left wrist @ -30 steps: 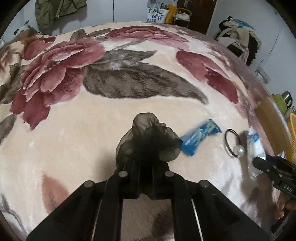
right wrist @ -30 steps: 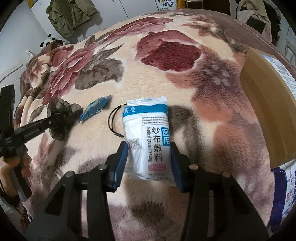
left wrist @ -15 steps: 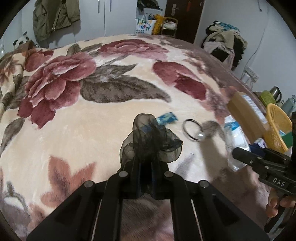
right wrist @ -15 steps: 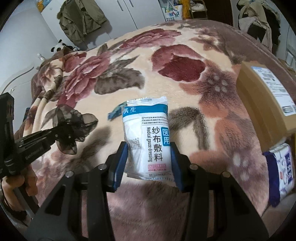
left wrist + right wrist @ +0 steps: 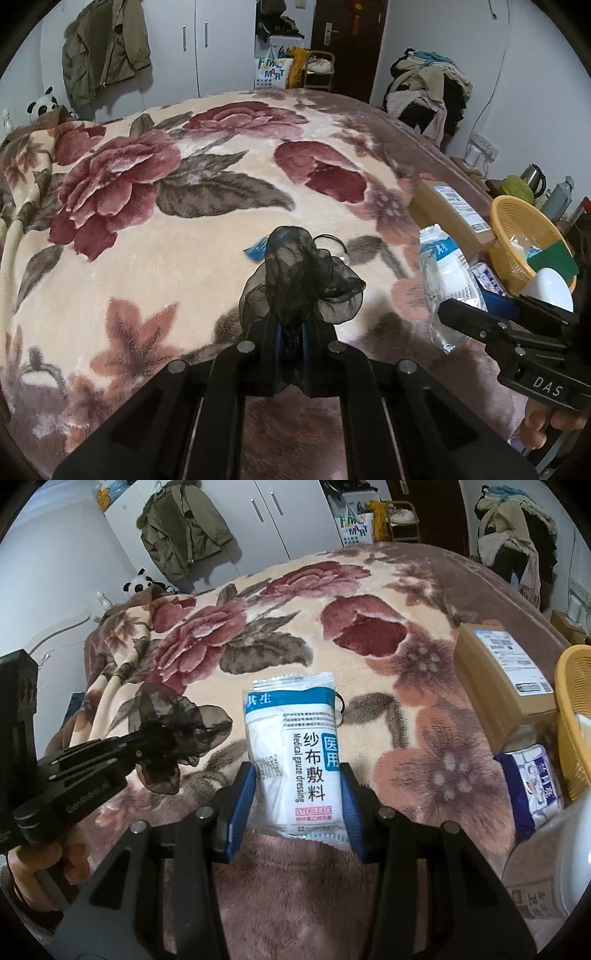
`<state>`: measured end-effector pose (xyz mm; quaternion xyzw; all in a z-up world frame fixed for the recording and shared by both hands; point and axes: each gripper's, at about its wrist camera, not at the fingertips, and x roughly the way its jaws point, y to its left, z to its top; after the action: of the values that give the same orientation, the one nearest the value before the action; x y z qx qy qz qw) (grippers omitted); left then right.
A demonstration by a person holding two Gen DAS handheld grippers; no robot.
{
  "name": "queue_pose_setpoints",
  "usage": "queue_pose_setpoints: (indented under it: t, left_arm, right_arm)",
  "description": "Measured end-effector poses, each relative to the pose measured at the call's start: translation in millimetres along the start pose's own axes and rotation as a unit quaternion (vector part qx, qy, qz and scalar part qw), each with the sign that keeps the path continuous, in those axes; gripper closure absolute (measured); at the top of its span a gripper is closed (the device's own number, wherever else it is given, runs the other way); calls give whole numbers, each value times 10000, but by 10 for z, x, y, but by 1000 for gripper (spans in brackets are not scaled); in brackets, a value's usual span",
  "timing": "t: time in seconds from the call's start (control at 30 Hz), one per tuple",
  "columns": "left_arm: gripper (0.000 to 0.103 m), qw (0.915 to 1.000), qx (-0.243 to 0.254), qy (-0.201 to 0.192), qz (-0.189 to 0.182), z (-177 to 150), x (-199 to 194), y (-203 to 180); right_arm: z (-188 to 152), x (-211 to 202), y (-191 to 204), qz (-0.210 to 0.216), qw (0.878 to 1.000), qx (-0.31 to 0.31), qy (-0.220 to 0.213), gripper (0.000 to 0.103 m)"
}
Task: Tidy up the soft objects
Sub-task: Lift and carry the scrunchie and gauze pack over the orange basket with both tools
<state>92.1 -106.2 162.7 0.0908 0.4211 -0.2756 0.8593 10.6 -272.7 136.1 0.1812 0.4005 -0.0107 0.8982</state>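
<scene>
My left gripper is shut on a black sheer organza scrunchie and holds it above the floral blanket. It also shows in the right wrist view. My right gripper is shut on a white and blue medical gauze dressing packet, held above the blanket; the packet also shows in the left wrist view. A blue wrapper and a black hair tie lie on the blanket, partly hidden behind the scrunchie.
A cardboard box lies at the bed's right edge. A yellow basket with items stands beyond it, with a blue tissue pack beside it. A green jacket hangs on the wardrobe. Clothes pile at back right.
Both grippers have risen and pulled back from the blanket with their objects. The wrapper and hair tie stay on the blanket, now farther off.
</scene>
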Motion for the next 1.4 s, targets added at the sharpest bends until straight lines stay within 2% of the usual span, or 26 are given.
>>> queue_pose_setpoints:
  t: [0.33,0.73,1.1,1.4]
  left_arm:
    - [97,9994,246,-187,-157,136,-206,-457]
    - [97,9964,643,-257,-482,326,-215,-1168]
    - [96,9896,816,-316,-1141,625,-197,-1943]
    - [96,9755,906,-70,-2002,896,47,-2777]
  right_arm:
    - [81,-468,-197,-51,9991,82,-410,58]
    - [146,-937,-736,-303,9958,400,-769,58]
    - [181,-1349,-1401,-724,9881,812,-1090,58]
    - [148,-1713,-2164,-1138,9749,1436,-1263,58]
